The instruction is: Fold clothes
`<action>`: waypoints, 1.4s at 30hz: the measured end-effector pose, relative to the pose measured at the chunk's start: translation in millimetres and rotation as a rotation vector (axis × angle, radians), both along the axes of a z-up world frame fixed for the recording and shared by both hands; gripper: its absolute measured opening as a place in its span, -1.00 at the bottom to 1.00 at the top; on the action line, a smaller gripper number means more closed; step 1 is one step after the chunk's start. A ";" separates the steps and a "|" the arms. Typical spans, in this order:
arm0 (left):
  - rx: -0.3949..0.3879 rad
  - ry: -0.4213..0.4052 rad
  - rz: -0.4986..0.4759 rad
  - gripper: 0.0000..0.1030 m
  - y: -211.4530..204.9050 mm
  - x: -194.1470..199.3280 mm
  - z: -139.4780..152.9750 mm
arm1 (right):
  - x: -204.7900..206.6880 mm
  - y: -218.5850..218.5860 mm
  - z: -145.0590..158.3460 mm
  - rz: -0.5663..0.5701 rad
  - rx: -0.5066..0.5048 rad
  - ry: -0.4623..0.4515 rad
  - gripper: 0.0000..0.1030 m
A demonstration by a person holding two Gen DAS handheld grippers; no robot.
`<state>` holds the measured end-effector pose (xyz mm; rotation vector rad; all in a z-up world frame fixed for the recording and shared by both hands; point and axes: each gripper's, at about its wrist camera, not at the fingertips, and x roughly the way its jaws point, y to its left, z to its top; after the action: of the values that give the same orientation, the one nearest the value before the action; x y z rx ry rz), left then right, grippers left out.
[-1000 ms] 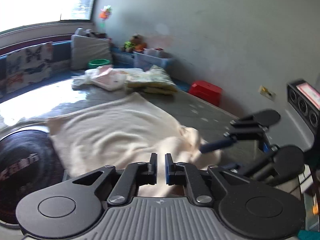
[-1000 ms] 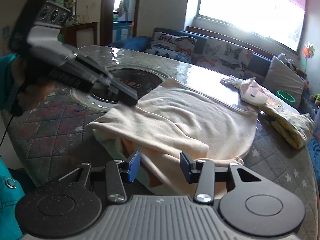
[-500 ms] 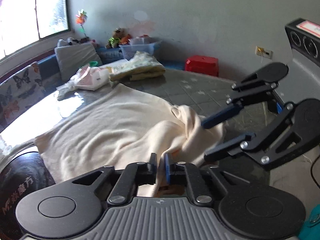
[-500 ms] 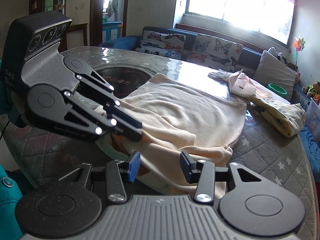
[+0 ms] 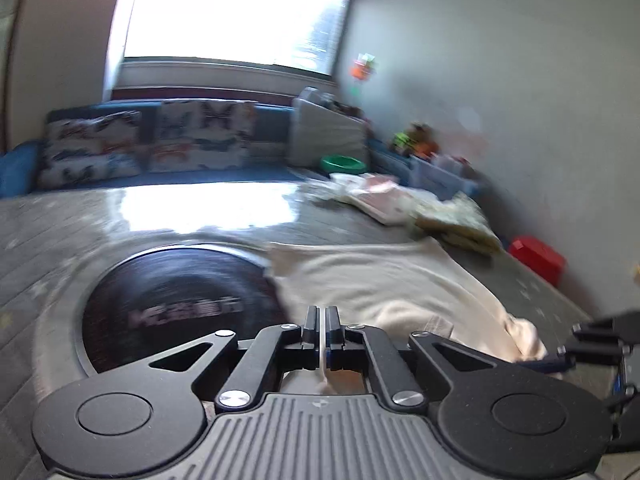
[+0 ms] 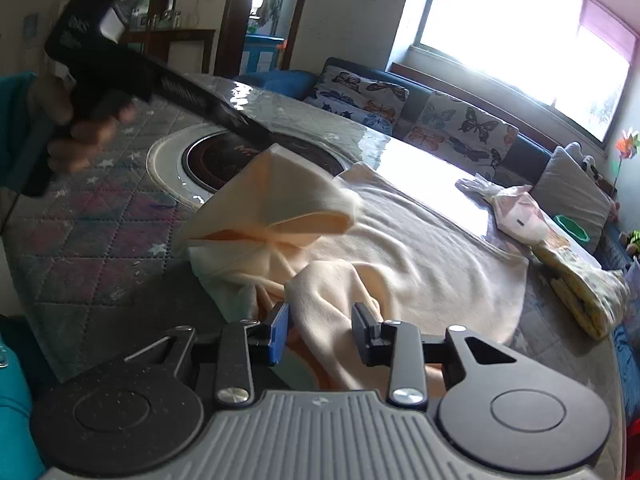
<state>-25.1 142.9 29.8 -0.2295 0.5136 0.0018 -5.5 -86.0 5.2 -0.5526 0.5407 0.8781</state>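
The left gripper (image 5: 322,322) has its jaws pressed together on a thin fold of the cream garment (image 5: 384,284), lifting that corner above the table. The right gripper (image 6: 320,326) (its jaws have just been closing) straddles a bunched ridge of the same cloth, pads not visibly pressing. A hand (image 6: 76,120) grasps the left gripper's handle.

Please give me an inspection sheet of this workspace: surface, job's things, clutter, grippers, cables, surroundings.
Surface: quilted table cover with a round dark hob.
Job's things: cream garment, one corner lifted.
Clutter: folded clothes at the far edge.
Grippers: left gripper shut on the cream garment; right gripper has just been closing, cloth between the jaws, not yet pinched.
Cables: nothing seen.
Surroundings: butterfly cushions, window.
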 end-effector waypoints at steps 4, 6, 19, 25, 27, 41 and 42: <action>-0.052 0.023 0.102 -0.95 31.5 -21.7 -5.9 | -4.3 11.9 -7.7 0.040 -0.047 -0.033 -0.68; -0.086 0.056 0.096 -0.95 38.7 -28.1 -11.6 | -6.3 13.6 -9.3 0.035 -0.054 -0.058 -0.83; -0.059 0.130 -0.050 -0.27 -4.5 1.1 -28.4 | 41.3 -110.9 33.3 -0.619 0.065 -0.235 -0.89; -0.070 0.160 -0.039 0.05 -4.7 13.7 -32.3 | 49.6 -179.8 1.2 -0.908 0.087 -0.076 -0.42; -0.062 0.171 -0.039 0.09 -7.6 18.5 -33.9 | 48.3 -178.2 -1.9 -0.900 0.090 -0.074 -0.30; -0.107 0.230 0.103 0.20 5.3 58.8 -46.5 | 28.1 -79.8 -0.1 -0.356 0.250 0.164 0.02; -0.099 0.237 0.110 0.20 6.2 64.3 -48.4 | 24.7 -72.1 -1.1 -0.315 0.246 0.176 0.01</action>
<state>39.1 149.2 -18.6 -0.3568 0.7378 0.1120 19.2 -158.0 4.1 -0.1594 0.6487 0.6821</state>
